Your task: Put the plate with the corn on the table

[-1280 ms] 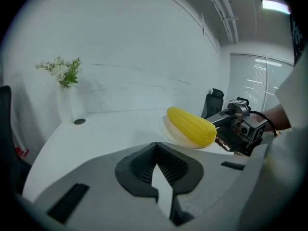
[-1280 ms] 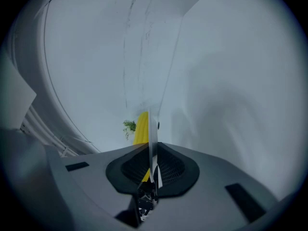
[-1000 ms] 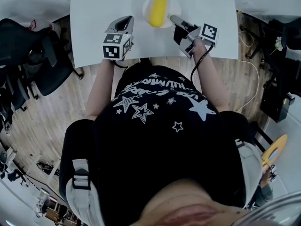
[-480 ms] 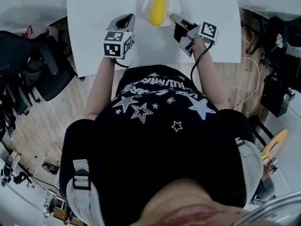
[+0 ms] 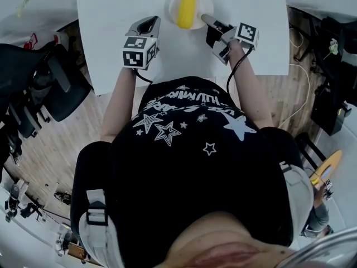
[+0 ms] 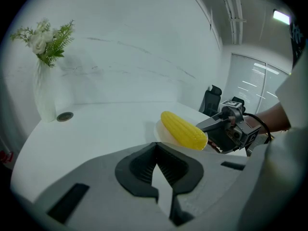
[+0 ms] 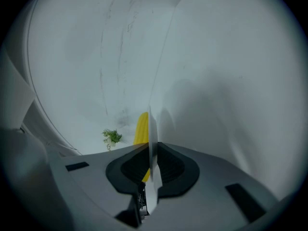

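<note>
Here the right tool (image 5: 204, 19), clamped on the rim of the plate (image 5: 208, 4), should lower it level onto the surface (image 5: 111, 27) so the corn (image 5: 187, 8) cannot roll; left tool (image 5: 146, 25) closed, empty.

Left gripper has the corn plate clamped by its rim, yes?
No, wrong side. The right gripper has the plate clamped by its rim, with the corn on it. The right gripper view shows the plate's edge pinched between its jaws. The left gripper has nothing between its jaws.
</note>
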The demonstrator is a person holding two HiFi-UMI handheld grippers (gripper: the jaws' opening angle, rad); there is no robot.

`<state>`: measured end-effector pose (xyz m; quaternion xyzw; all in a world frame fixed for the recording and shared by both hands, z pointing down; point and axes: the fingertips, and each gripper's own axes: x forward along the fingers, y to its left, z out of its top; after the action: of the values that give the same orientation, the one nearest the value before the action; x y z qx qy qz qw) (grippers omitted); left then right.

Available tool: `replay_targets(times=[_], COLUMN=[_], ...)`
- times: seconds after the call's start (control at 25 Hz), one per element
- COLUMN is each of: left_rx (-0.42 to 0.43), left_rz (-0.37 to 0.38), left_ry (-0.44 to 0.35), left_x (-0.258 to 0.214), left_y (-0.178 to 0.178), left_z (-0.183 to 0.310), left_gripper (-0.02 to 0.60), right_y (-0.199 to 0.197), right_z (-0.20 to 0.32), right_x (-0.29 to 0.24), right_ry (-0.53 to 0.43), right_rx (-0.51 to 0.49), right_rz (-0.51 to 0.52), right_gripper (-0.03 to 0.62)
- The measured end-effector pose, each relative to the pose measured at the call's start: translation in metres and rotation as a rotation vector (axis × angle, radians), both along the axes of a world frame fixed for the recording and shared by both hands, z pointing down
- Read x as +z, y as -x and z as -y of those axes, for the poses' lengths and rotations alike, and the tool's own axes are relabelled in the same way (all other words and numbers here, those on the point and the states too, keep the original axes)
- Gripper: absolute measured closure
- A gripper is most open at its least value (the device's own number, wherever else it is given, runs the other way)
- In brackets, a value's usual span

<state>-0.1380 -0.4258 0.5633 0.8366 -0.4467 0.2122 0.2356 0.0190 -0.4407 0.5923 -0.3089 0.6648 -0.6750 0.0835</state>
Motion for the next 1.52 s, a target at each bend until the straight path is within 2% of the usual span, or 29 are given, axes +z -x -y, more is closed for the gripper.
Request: replay_targets(times=[0.84, 0.96, 1.2, 1.36, 1.52], left_rx=[-0.008, -0.008, -0.009, -0.009, -0.013], left_rz=[-0.017, -0.018, -0.022, -0.023, -0.020], left_ry=[0.028, 0.026, 0.020, 0.016, 0.012], left_x=[0.012, 0.013, 0.012, 0.010, 0.007], left_y=[0.008, 0.008, 0.012, 0.010, 0.008], left_z=[0.015, 0.017, 0.017, 0.015, 0.014], left_gripper=[0.575, 0.575, 0.575, 0.575, 0.575], right_y=[0.008, 0.009, 0.013, 0.011, 0.007], right_z=[0.016, 0.021, 0.026, 0.026, 0.026], right_x=[0.012, 0.012, 0.014, 0.016, 0.019], right_ry=[0.024, 0.018, -0.028, -0.026, -0.026], right_rx=[-0.006, -0.006, -0.063, -0.069, -0.106], right_rz=[-0.050, -0.111, -0.310, -0.370, -0.485], right_gripper=[0.559, 0.562, 0.566, 0.565, 0.539])
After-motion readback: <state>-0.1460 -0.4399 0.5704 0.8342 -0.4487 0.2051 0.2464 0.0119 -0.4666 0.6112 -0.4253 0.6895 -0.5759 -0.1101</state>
